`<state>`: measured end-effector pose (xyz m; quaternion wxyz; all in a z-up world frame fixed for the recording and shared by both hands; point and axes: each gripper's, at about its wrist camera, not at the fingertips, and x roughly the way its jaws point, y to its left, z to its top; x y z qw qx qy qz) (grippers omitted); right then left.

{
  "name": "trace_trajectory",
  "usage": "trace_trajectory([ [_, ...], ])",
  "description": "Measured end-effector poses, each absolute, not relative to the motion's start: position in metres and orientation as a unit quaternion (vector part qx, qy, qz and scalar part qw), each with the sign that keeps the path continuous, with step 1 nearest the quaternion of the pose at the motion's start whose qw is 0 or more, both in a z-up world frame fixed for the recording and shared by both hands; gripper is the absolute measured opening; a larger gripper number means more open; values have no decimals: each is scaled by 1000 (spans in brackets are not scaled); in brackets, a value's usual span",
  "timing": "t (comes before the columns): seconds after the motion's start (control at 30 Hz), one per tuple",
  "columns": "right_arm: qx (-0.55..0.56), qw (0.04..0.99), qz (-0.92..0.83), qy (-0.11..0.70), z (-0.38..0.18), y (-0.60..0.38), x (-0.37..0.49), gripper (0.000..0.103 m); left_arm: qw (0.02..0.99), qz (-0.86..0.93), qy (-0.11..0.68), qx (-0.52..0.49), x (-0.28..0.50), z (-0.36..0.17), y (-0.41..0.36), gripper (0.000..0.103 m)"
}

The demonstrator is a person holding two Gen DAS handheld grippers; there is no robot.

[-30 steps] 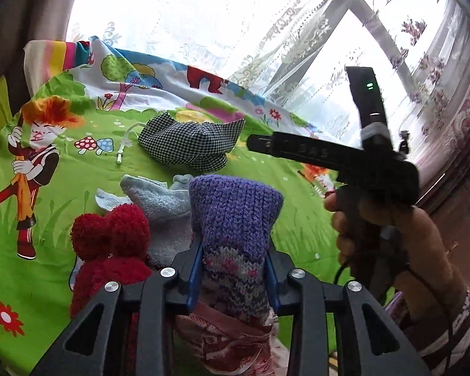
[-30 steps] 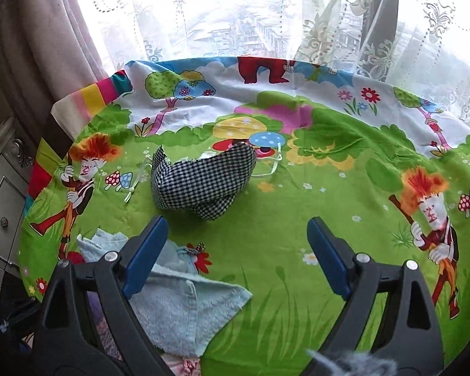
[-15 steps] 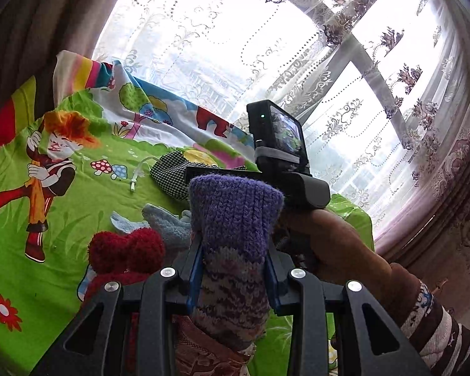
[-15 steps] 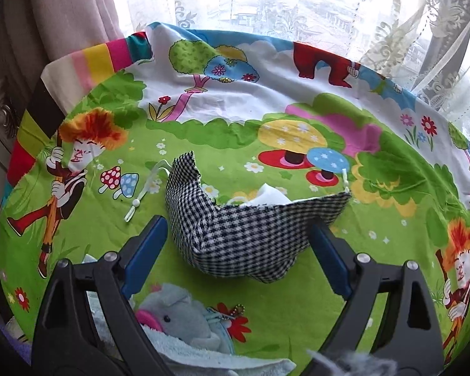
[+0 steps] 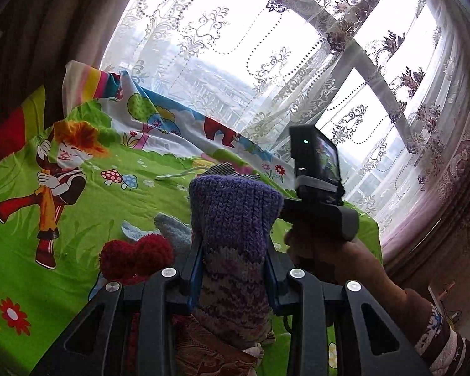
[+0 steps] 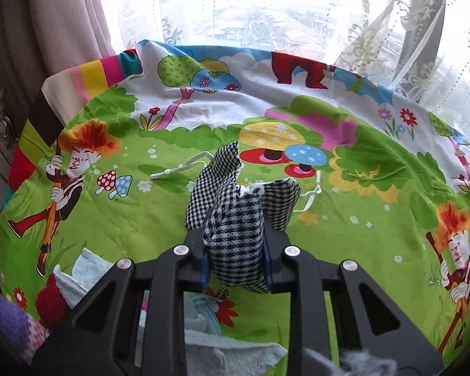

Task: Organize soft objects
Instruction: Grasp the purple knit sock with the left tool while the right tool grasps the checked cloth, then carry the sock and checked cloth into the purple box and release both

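We see our left gripper (image 5: 235,269) still squeezing the purple knit sock (image 5: 235,216), our right gripper (image 6: 235,250) just closed on the checked cloth (image 6: 235,228), now bunched up on the green cartoon surface (image 6: 109,213), red pom-poms (image 5: 131,257) close by, lace curtain (image 5: 266,47) far behind.

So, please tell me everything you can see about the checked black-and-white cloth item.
The checked cloth item looks like a woven fabric face mask with a white lining and white elastic loops at both ends. It is bunched and folded, pinched at its middle by the right gripper, whose jaws have just been closing on it. Its far ends lie on or just above the green cartoon sheet.
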<state>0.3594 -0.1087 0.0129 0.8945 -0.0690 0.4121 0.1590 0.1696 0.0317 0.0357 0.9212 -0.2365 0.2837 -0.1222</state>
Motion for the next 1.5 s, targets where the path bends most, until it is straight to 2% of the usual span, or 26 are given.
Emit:
trace_trajectory([
  [0.23, -36, 918, 128, 374, 47, -152, 304, 29, 937, -99, 243, -230, 158, 50, 35, 34],
  [0.57, -11, 928, 88, 362, 68, -205, 210, 29, 942, -109, 212, -238, 133, 81, 26, 34],
  [1.5, 61, 918, -114, 375, 69, -424, -15, 29, 856, -333, 360, -166, 41, 75, -174, 34],
])
